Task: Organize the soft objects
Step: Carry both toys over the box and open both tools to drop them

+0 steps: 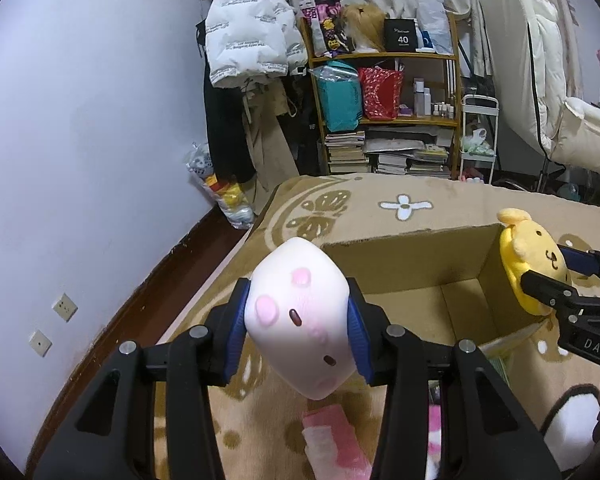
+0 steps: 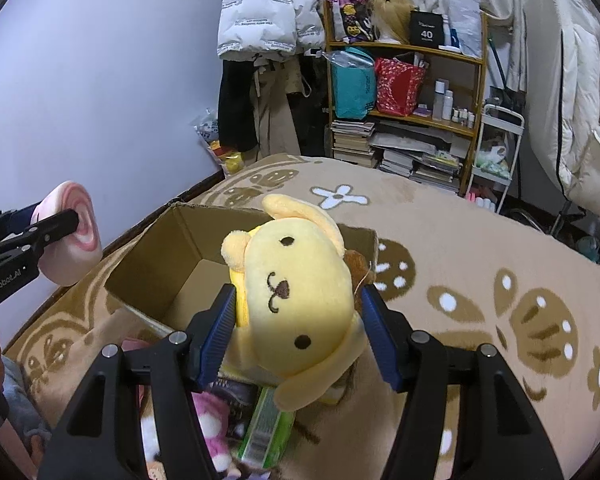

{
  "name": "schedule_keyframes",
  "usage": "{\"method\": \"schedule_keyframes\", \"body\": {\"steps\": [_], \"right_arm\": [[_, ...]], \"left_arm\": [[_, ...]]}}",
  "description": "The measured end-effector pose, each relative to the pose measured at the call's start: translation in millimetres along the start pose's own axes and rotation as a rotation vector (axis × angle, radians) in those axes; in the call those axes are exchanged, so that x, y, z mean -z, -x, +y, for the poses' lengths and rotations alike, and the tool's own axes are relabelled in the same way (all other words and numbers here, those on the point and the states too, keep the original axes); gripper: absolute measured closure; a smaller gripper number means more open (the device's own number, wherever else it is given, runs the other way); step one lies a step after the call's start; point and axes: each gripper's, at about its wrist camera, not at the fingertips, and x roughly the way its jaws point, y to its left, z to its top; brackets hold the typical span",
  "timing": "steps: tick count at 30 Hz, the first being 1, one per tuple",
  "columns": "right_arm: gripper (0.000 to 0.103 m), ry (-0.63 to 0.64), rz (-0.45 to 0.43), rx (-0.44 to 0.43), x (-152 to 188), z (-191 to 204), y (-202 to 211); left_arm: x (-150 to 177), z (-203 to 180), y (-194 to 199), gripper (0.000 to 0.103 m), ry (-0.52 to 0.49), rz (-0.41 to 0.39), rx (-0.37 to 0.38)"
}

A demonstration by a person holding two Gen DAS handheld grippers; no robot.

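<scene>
Your left gripper [image 1: 300, 320] clamps the pink-white toy [image 1: 298, 312], your right gripper [image 2: 296, 336] the yellow dog plush [image 2: 296, 304]; both hang by the empty cardboard box [image 1: 412, 264], nothing dropped in yet, more toys underneath

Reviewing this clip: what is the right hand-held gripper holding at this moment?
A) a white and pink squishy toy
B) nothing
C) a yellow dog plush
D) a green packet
C: the right hand-held gripper has its blue pads pressed on both sides of the yellow dog plush, raised near the open cardboard box; the white and pink toy is in the left hand-held gripper.
</scene>
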Motion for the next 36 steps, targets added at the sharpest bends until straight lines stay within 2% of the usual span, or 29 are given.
{"method": "schedule_keyframes", "body": {"steps": [7,15,20,31,36], "right_arm": [[0.037,0.024,-0.017,-0.015,-12,3,-16],[0.036,-0.004,0.013,-0.03,-10,-6,-42],[0.036,-0.019,0.02,-0.047,-6,-11,-50],[0.033,-0.012,0.045,-0.076,1,-7,-57],[0.031,-0.014,0.046,-0.078,2,-6,-56]], "left_arm": [[-10,-15,-20,0.059,-0.017,-0.006,0.025],[6,-31,-55,0.059,-0.043,0.071,0.068],[15,-40,-71,0.058,-0.078,0.097,0.066],[17,-50,-72,0.049,-0.129,0.096,0.063],[18,-53,-72,0.045,-0.129,0.1,0.092]]}}
